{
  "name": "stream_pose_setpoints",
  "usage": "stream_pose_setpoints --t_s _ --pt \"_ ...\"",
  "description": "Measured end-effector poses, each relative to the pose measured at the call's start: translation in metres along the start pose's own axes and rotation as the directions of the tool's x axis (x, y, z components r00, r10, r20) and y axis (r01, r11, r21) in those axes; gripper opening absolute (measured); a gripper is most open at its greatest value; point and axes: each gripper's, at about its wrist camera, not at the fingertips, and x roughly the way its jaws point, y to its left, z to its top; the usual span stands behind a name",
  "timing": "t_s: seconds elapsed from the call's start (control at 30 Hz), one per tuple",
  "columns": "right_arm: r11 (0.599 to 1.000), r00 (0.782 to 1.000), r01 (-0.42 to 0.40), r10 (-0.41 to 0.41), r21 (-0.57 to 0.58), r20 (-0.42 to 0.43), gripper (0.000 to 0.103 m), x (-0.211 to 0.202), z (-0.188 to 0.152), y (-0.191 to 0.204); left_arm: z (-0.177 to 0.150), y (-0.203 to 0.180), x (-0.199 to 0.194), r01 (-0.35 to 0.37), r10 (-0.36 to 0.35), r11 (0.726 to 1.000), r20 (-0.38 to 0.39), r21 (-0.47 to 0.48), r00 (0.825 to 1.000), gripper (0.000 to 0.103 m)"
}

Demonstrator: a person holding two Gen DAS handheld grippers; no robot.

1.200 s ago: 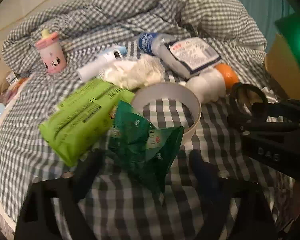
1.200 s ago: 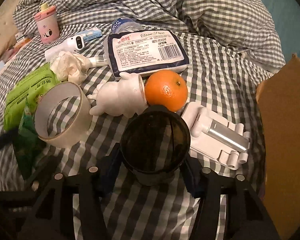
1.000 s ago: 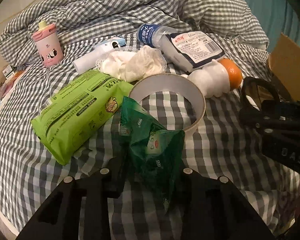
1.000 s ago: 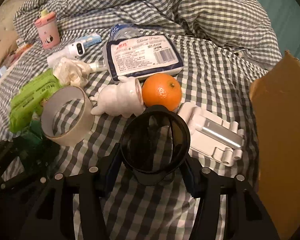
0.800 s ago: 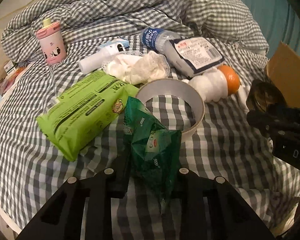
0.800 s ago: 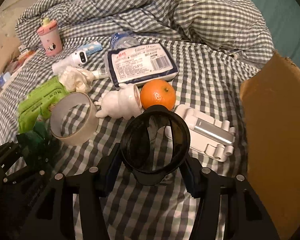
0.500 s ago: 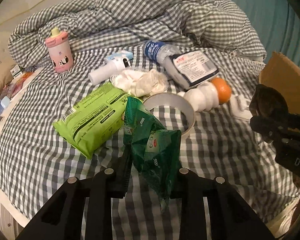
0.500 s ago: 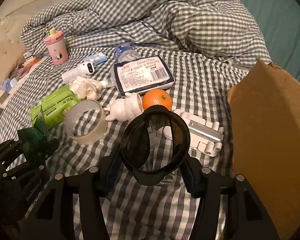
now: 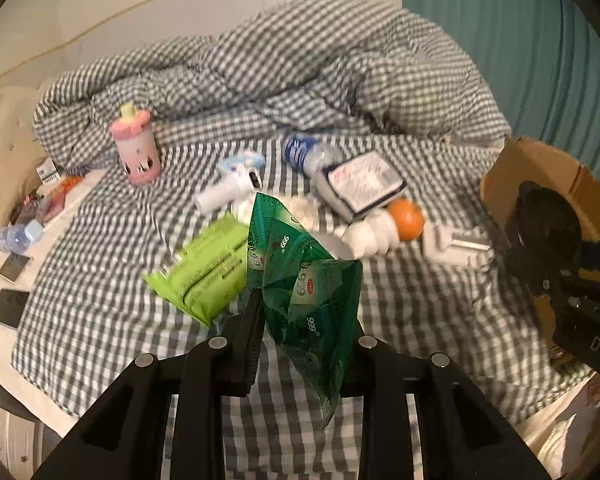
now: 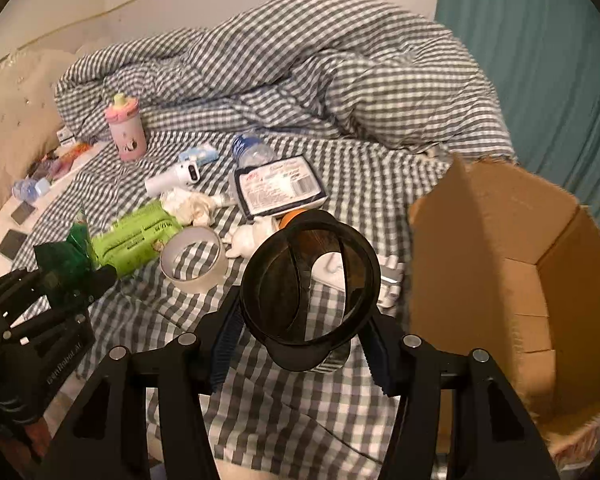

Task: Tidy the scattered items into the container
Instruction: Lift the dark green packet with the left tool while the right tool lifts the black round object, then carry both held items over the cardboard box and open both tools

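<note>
My left gripper [image 9: 302, 316] is shut on a dark green snack packet [image 9: 304, 276] and holds it above the checked bed. My right gripper [image 10: 300, 316] is shut on a black ring-shaped strainer [image 10: 310, 280], held just left of the open cardboard box [image 10: 512, 264]. The box also shows at the right of the left wrist view [image 9: 540, 176]. On the bed lie a lime wipes pack [image 10: 134, 238], a tape roll [image 10: 192, 258], a tissue pack [image 10: 280, 190], an orange [image 9: 406, 218], a white figurine [image 9: 370, 234] and a pink cup [image 10: 124, 130].
A crumpled checked duvet [image 10: 300, 72] is heaped at the back. A water bottle [image 10: 252, 150], a white handheld device [image 10: 172, 178], crumpled tissue [image 10: 190, 206] and a white clip block [image 9: 456, 244] also lie on the bed. Phones [image 9: 10, 308] lie at the left edge. A teal curtain [image 10: 540, 60] hangs at the right.
Both grippers have lifted and pulled back from the bed, carrying the green packet and the black strainer. The cardboard box has come further into view on the right.
</note>
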Motion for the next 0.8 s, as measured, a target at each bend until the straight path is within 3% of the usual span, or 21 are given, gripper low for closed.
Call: stream_pose_setpoints --t_s 0.2,0.33,0.5,0.67,0.8 --pt "1.0 0.997 0.018 -0.019 0.011 0.07 0.054 -0.049 0.01 -0.014 0.027 -0.014 -0.034 0.025 -0.025 1.0 0.053 0.004 0.998 0.028" --pt "0.998 0.993 0.043 -0.047 0.037 0.108 0.054 -0.076 0.013 -0.035 0.047 -0.043 -0.055 0.057 -0.061 0.997 0.088 0.049 0.994 0.028" --pt "0.991 0.985 0.095 -0.107 0.091 0.138 0.054 -0.103 0.013 -0.074 0.047 -0.089 -0.063 0.124 -0.138 0.985 0.117 0.119 0.984 0.028" --pt "0.975 0.972 0.165 -0.187 0.149 0.145 0.054 -0.123 0.003 -0.122 0.04 -0.147 -0.059 0.202 -0.228 0.959 0.119 0.197 0.966 0.028" --pt "0.953 0.963 0.224 -0.249 0.206 0.106 0.054 -0.125 -0.014 -0.164 0.053 -0.207 -0.061 0.284 -0.321 0.919 0.099 0.274 0.942 0.028"
